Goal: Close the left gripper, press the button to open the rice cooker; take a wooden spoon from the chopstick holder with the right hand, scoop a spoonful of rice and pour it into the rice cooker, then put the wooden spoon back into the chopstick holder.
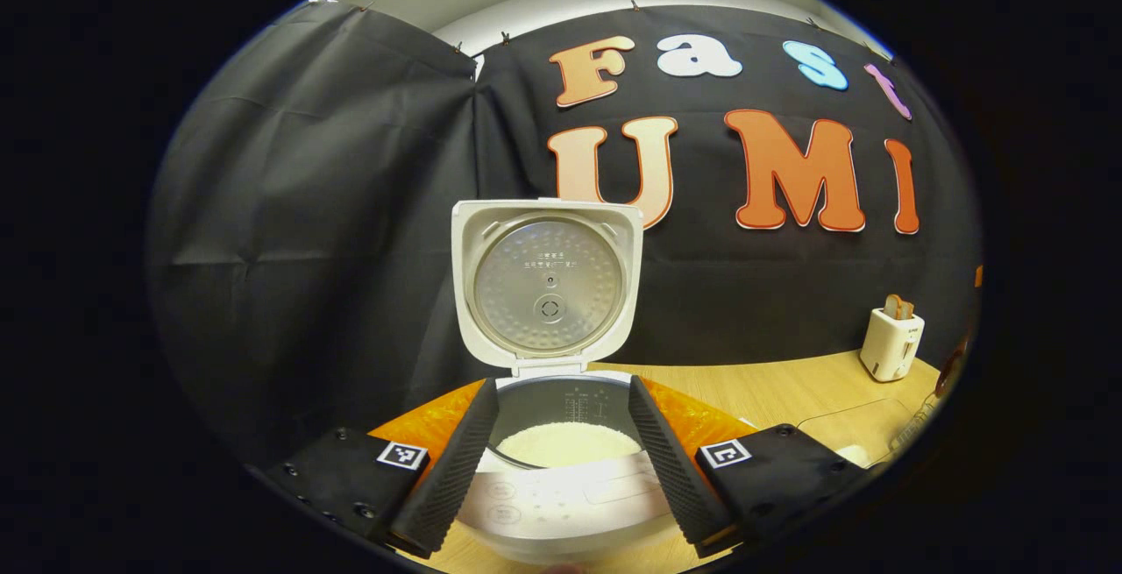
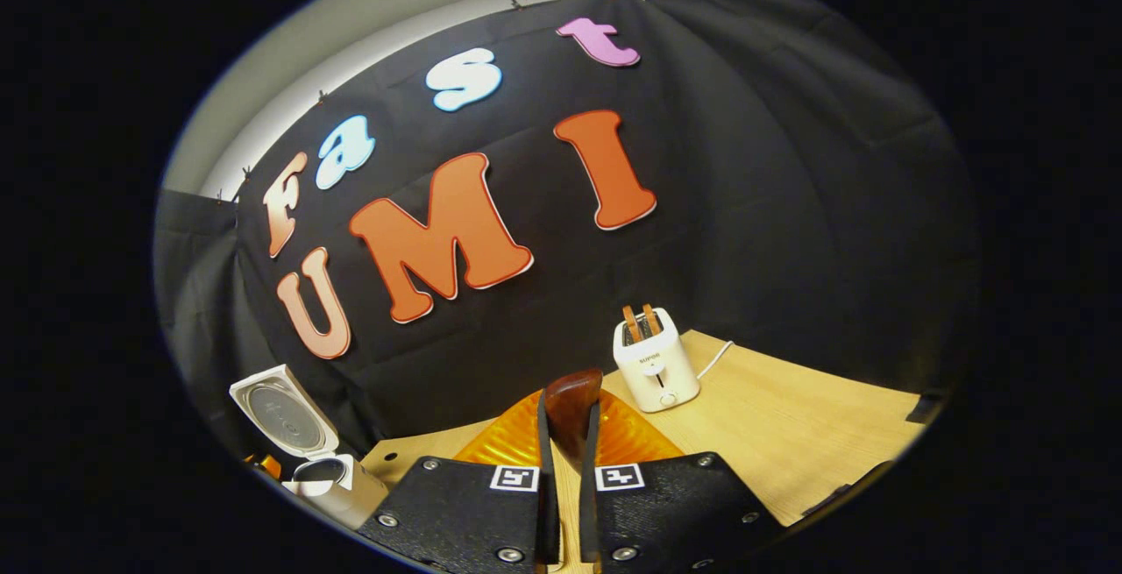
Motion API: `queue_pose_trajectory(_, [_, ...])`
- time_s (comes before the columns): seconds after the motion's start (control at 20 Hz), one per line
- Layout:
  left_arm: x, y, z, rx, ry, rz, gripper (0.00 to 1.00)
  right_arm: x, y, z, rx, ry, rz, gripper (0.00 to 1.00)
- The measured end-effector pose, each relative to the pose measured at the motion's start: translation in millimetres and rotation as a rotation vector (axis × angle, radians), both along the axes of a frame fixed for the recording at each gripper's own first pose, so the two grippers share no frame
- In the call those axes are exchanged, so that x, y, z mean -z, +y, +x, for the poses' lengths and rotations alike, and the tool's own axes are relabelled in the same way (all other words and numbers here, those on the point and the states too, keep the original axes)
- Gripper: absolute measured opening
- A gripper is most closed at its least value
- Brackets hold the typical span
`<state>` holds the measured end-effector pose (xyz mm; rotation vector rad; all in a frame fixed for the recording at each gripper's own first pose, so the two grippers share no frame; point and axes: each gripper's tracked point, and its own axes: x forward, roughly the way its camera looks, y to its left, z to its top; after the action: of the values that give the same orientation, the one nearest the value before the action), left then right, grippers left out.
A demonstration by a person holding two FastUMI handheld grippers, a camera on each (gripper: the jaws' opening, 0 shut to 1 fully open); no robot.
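Cooker (image 1: 561, 469) lid up, rice inside, sits between the spread left fingers (image 1: 447, 469), no contact visible. Right fingers (image 2: 543, 469) clamp the spoon (image 2: 574, 407), bowl sticking out past the tips, contents unclear. Step reads as carrying or returning it: keep the bowl level, move slow, keep clamp tight.

Not much to read here tbh. The toaster (image 2: 656, 371) has a small brand mark on its front, too tiny to make out. The rice cooker (image 1: 548, 294) lid has some printed lines inside, also illegible.
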<state>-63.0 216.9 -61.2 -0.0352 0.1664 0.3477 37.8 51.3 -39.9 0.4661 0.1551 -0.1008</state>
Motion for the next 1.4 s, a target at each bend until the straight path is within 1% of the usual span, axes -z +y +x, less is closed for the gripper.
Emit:
queue_pose_trajectory(0.2, [-0.4, -9.0, 4.3, 0.005, 0.005, 0.014, 0.96, 32.8, -15.1, -6.7, -0.003, 0.034, 0.088, 0.09])
queue_pose_trajectory(0.25, [-0.3, -11.0, 6.0, 0.005, 0.006, 0.014, 0.97, 38.5, -17.4, -6.9, -0.005, 0.033, 0.11, 0.09])
queue_pose_trajectory(0.35, [1.4, -16.9, 9.1, 0.007, 0.012, 0.008, 0.95, 53.0, -20.5, -8.7, -0.01, 0.049, 0.14, 0.09])
queue_pose_trajectory(0.4, [2.4, -19.5, 10.1, 0.009, 0.015, 0.008, 0.97, 59.5, -20.4, -8.3, -0.012, 0.054, 0.148, 0.09])
queue_pose_trajectory(0.55, [1.7, -26.4, 14.3, 0.012, 0.019, 0.015, 0.97, 69.7, -22.6, -7.2, -0.012, 0.051, 0.17, 0.09])
queue_pose_trajectory(0.7, [1.5, -31.7, 17.1, 0.014, 0.021, 0.021, 0.96, 81.8, -33.3, -10.4, -0.003, 0.056, 0.224, 0.09])
queue_pose_trajectory(0.75, [1.4, -32.8, 18.9, 0.014, 0.021, 0.022, 0.97, 85.9, -33.7, -10.0, -0.003, 0.058, 0.227, 0.09])
queue_pose_trajectory(0.85, [1.2, -32.9, 21.8, 0.007, 0.024, 0.017, 0.96, 95.1, -37.9, -11.0, 0.008, 0.06, 0.228, 0.09])
queue_pose_trajectory(0.9, [2.8, -33.4, 23.1, 0.004, 0.027, 0.01, 0.97, 93.4, -41.9, -12.0, 0.007, 0.047, 0.244, 0.09])
queue_pose_trajectory(1.1, [-0.4, -36.1, 29.2, -0.001, 0.024, 0.0, 0.97, 95.3, -45.8, -16.7, 0.009, 0.031, 0.288, 0.1])
queue_pose_trajectory(1.2, [-5.2, -37.0, 33.6, 0.002, 0.018, 0.004, 0.97, 97.1, -47.6, -16.6, 0.004, 0.037, 0.293, 0.14])
queue_pose_trajectory(1.25, [-8.4, -37.7, 37.1, 0.008, 0.017, 0.014, 0.97, 97.4, -45.6, -17.7, -0.011, 0.035, 0.283, 0.18])
queue_pose_trajectory(1.3, [-11.2, -37.1, 39.5, 0.009, 0.017, 0.028, 0.96, 96.3, -44.5, -17.9, -0.019, 0.038, 0.263, 0.2])
queue_pose_trajectory(1.4, [-19.3, -33.8, 45.9, 0.009, 0.015, 0.057, 0.97, 93.8, -49.2, -19.4, -0.018, 0.043, 0.212, 0.25])
